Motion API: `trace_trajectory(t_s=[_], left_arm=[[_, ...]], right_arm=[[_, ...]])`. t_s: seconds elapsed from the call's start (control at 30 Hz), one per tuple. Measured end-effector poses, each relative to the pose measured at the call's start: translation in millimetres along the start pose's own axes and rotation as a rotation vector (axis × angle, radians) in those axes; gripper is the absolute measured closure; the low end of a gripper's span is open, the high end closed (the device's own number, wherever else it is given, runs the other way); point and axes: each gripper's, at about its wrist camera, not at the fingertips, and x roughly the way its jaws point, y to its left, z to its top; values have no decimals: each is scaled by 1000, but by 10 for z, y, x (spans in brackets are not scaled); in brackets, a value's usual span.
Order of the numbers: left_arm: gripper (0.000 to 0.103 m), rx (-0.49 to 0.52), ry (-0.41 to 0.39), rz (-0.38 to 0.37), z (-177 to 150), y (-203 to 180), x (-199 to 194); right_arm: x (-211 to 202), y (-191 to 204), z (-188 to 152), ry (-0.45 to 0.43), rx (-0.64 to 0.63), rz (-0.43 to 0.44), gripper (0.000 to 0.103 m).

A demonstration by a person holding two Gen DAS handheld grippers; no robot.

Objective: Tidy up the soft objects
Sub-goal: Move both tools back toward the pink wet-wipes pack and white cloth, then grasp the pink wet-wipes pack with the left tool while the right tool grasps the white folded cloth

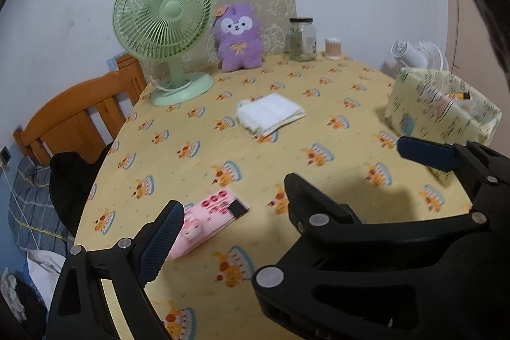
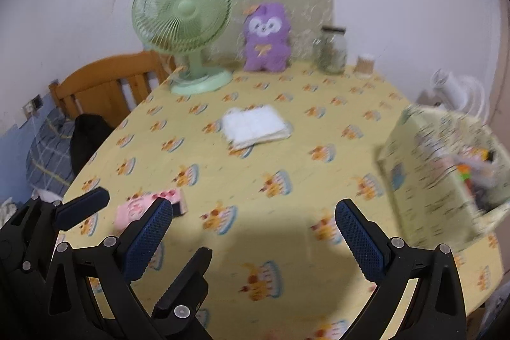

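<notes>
Both tongs, left (image 1: 287, 206) and right (image 2: 255, 231), wide, empty above table (image 2: 318, 180); pink pouch (image 1: 210, 219), folded cloth (image 1: 271, 113), fan (image 1: 162, 21) beyond.

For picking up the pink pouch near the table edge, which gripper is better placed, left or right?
Probably left. The left gripper is open and its finger is right beside the pink pouch. The right gripper, also open, faces bare tablecloth.

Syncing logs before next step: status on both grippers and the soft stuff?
Left gripper open, empty. Right gripper open, empty. White cloth mid-table, pink pouch near left; path unobstructed.
</notes>
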Motion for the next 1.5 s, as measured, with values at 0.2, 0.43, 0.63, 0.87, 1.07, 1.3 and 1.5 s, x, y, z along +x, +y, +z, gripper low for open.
trace_trajectory(t_s=[0.2,0.43,0.63,0.87,1.07,1.3,1.5], left_arm=[[7,21,51,22,-149,206,187],[12,-9,123,61,-208,496,428],[12,0,166,4,-180,598,564],[13,28,175,-69,-115,554,627],[13,71,149,-96,-168,519,581],[45,8,178,-149,-73,603,670],[65,-10,197,-142,10,527,701]], right_arm=[[281,238,-118,37,-27,24,3],[527,374,-157,90,-6,20,3],[649,440,-154,105,4,-1,3],[779,370,-81,148,32,-22,3],[786,343,-134,168,19,-33,3],[757,299,-103,145,48,-48,3],[782,292,20,129,13,-64,3]])
